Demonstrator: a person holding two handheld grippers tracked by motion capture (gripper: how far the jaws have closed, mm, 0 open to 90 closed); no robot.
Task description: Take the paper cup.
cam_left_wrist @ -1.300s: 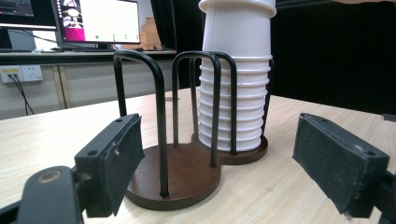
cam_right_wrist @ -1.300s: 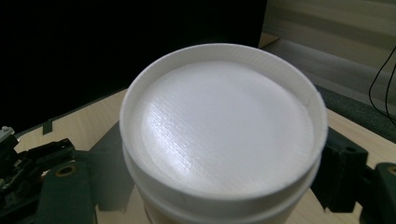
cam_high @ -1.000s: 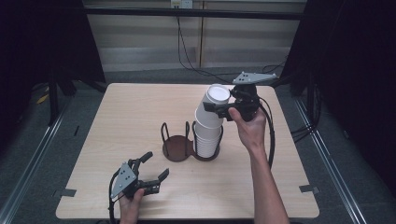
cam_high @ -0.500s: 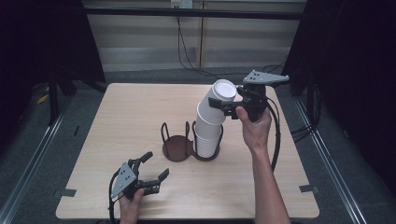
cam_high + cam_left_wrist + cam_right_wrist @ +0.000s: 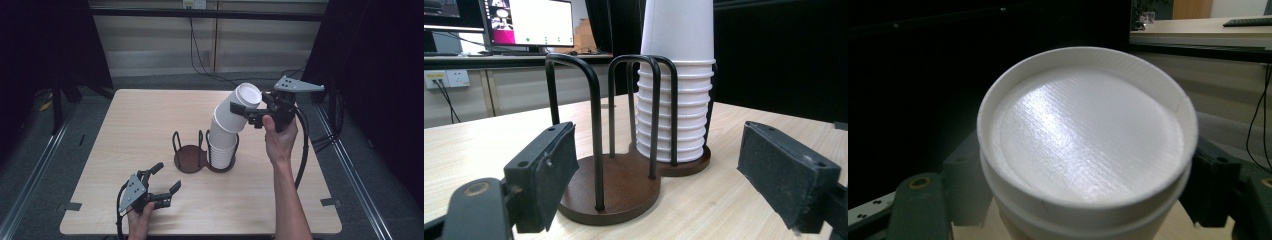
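A stack of upturned white paper cups point(image 5: 221, 147) stands in the right ring of a brown holder point(image 5: 186, 161) with black wire loops, at mid-table. The upper cups point(image 5: 235, 117) lean off to the right, and my right gripper point(image 5: 245, 108) is shut on the topmost cup point(image 5: 248, 93). In the right gripper view that cup's base point(image 5: 1088, 130) sits between my two jaws. My left gripper point(image 5: 167, 176) rests low near the table's front left, open and holding nothing. In the left gripper view it faces the holder point(image 5: 619, 187) and the stack point(image 5: 676, 115).
The holder's left ring point(image 5: 189, 159) holds no cups. The wooden table point(image 5: 140, 125) has bare room on its left and far sides. A black cable point(image 5: 303, 145) hangs from the right gripper beside the forearm. Dark floor and rails lie past the table edges.
My right gripper has moved to the right and slightly up with the top cup, tilting the upper cups further right. The left gripper has stayed still.
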